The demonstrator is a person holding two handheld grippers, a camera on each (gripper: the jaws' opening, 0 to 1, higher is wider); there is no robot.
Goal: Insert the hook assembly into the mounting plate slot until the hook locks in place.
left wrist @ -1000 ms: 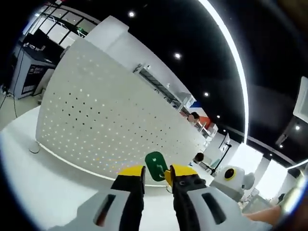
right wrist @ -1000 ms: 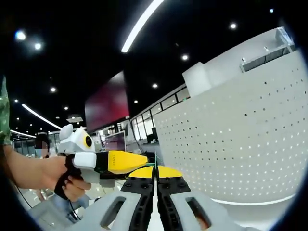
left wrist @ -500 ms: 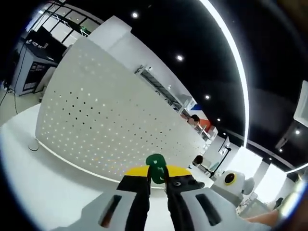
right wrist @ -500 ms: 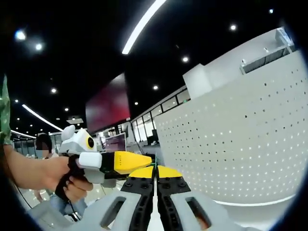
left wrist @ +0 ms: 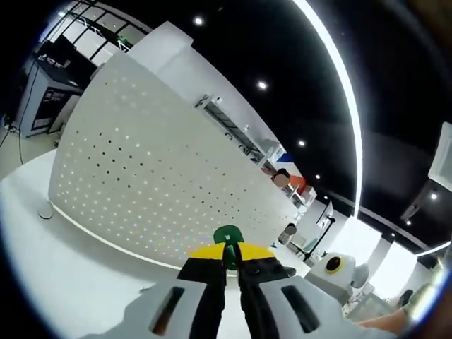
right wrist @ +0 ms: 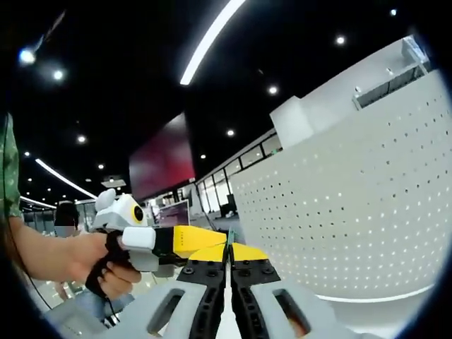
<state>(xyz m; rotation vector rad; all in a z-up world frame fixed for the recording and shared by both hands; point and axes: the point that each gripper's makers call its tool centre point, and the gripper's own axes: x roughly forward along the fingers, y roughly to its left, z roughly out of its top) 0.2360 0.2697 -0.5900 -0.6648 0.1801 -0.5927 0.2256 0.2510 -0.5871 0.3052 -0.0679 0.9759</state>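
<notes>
A small green hook piece (left wrist: 228,236) pokes up between the yellow tips of my left gripper (left wrist: 232,256), which is shut on it. In the right gripper view the same piece shows as a thin green sliver (right wrist: 229,238) pinched in my shut right gripper (right wrist: 227,253). The left gripper (right wrist: 201,240) comes in there from the left, its yellow tip meeting the sliver. The right gripper's white body (left wrist: 332,272) sits at the lower right of the left gripper view. Behind stands the white perforated mounting plate (left wrist: 155,169), upright and apart from the hook, also a wall of holes (right wrist: 353,205) on the right.
The plate stands on a white tabletop (left wrist: 63,268). A person's hand (right wrist: 106,272) and forearm hold the left gripper. Seated people and office furniture lie far behind, under a dark ceiling with light strips.
My left gripper's jaws, open around the green piece a second ago, have closed onto it. The right gripper stays shut. Both views have shifted only slightly.
</notes>
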